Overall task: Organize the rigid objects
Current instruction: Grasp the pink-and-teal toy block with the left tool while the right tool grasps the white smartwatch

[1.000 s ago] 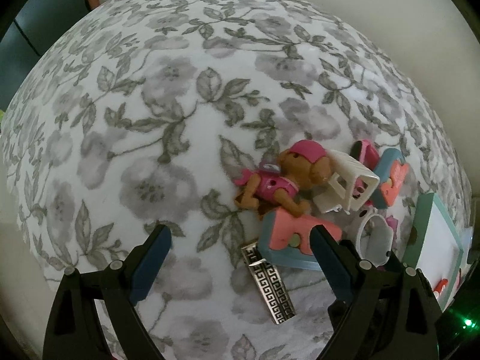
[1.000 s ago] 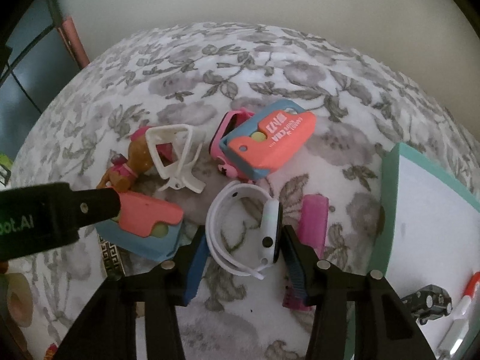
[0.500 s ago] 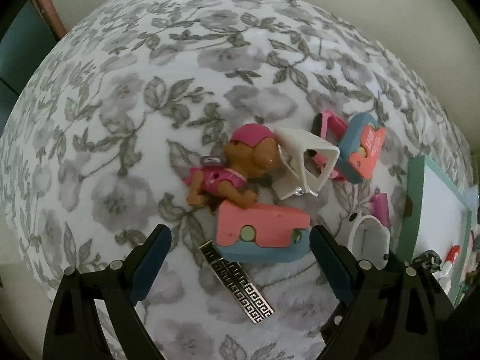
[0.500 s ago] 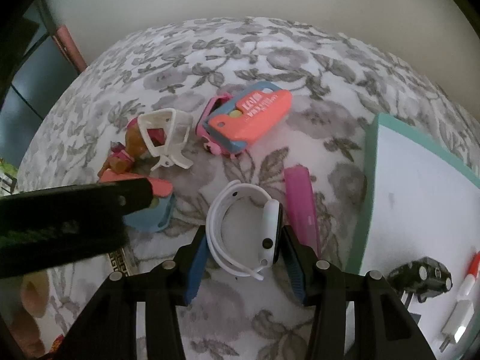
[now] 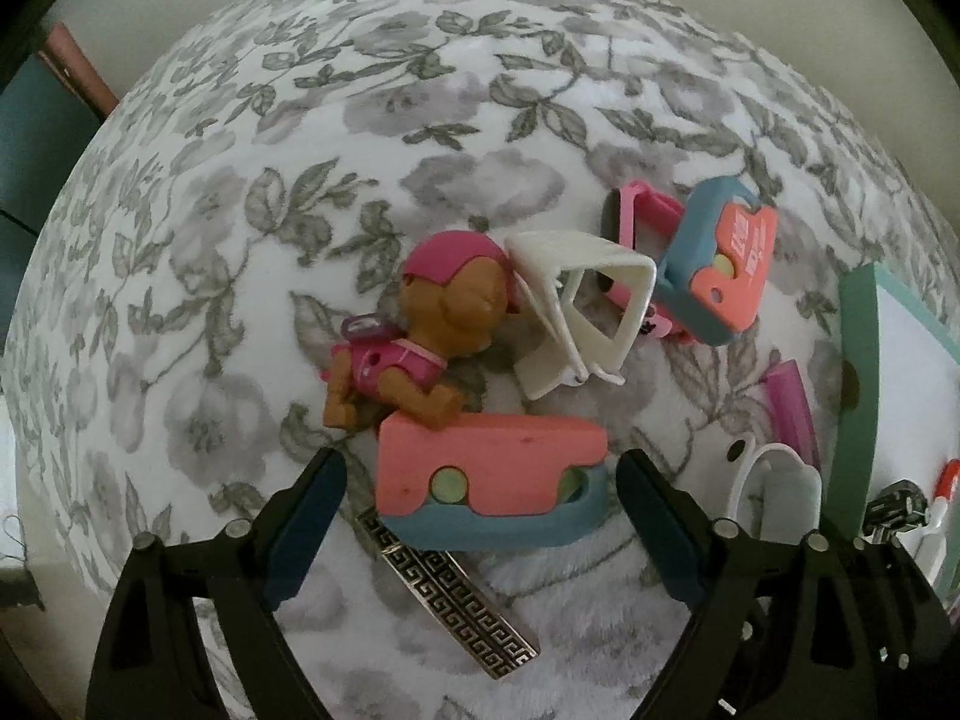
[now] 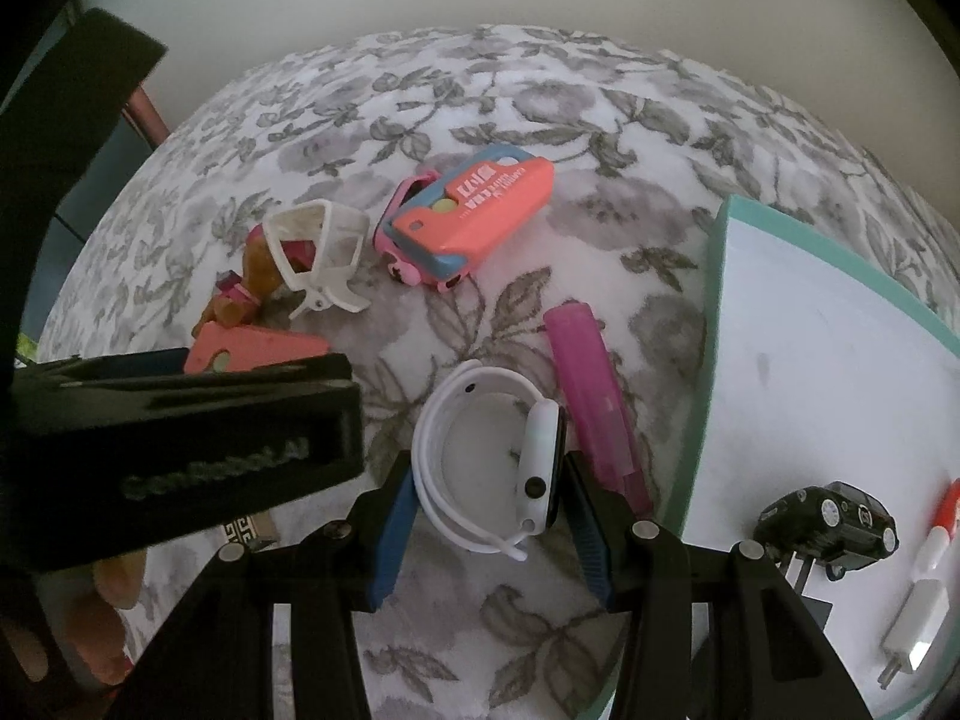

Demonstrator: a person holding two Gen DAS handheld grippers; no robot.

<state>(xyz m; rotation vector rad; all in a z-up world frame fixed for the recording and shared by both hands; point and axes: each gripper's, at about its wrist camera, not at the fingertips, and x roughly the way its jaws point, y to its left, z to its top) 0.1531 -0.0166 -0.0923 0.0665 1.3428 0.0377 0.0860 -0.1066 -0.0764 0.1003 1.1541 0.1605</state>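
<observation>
My left gripper (image 5: 480,510) is open, its fingers on either side of a pink and blue toy block (image 5: 486,480) lying on the floral cloth. A brown dog figure in pink (image 5: 420,336) and a white plastic clip (image 5: 576,318) lie just beyond it. My right gripper (image 6: 489,504) is shut on a white smartwatch (image 6: 492,462), its pads against the band and the watch body. A second pink and blue block (image 6: 474,216) lies farther off. The left gripper's body (image 6: 180,438) shows at the left of the right wrist view.
A teal-framed white board (image 6: 810,360) at the right holds a black toy car (image 6: 834,522), a marker and a white plug. A magenta bar (image 6: 594,402) lies beside the watch. A patterned metal strip (image 5: 450,600) lies under the left gripper.
My left gripper has swung right and closer, bringing the pink and blue block between its open fingers. My right gripper has drawn back toward the white board with the watch.
</observation>
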